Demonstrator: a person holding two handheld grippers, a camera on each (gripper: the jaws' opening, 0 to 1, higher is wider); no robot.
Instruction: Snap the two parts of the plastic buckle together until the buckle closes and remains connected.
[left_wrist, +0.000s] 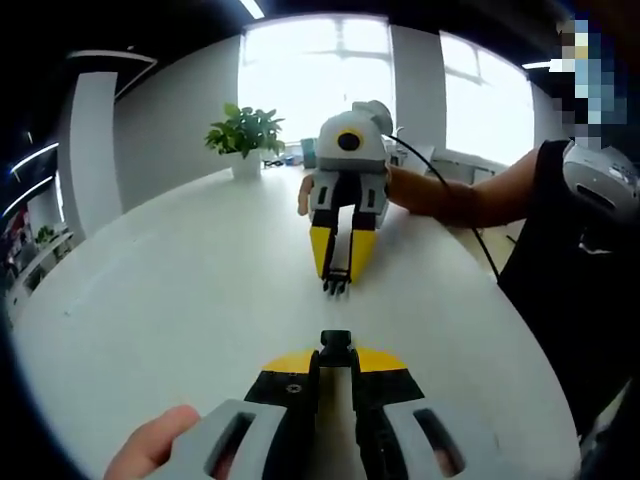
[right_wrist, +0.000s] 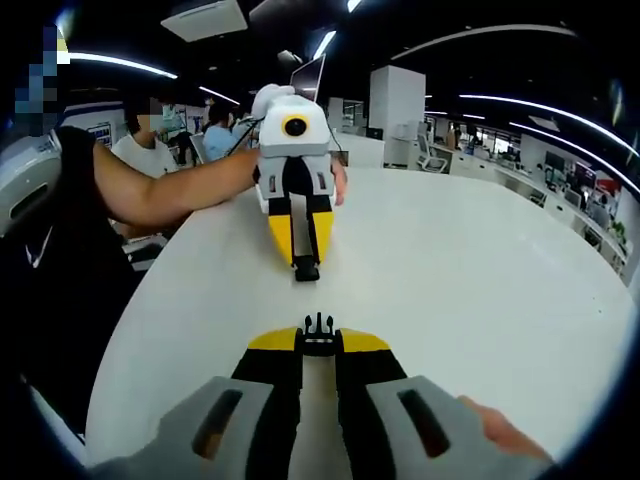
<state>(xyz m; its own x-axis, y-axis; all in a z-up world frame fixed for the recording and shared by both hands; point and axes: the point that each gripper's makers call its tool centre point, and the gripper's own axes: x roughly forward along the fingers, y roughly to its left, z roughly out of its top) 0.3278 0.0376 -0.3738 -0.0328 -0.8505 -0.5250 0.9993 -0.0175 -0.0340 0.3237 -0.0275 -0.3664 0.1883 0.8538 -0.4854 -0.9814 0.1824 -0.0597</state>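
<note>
An open-plan office, by every sign. Broad white tabletop (right_wrist: 480, 270), round-edged, in the middle of a large room. Long strip lights (right_wrist: 520, 30) curving across a dark ceiling, with a square ceiling unit (right_wrist: 205, 18) overhead. Rows of desks and chairs (right_wrist: 560, 185) along the far side, a white column (right_wrist: 395, 100) between them. Seated people (right_wrist: 150, 140) in the background near screens. Big bright windows (left_wrist: 320, 70) behind a potted green plant (left_wrist: 245, 135) standing at the far edge of the tabletop. Plain white walls (left_wrist: 170, 120).
</note>
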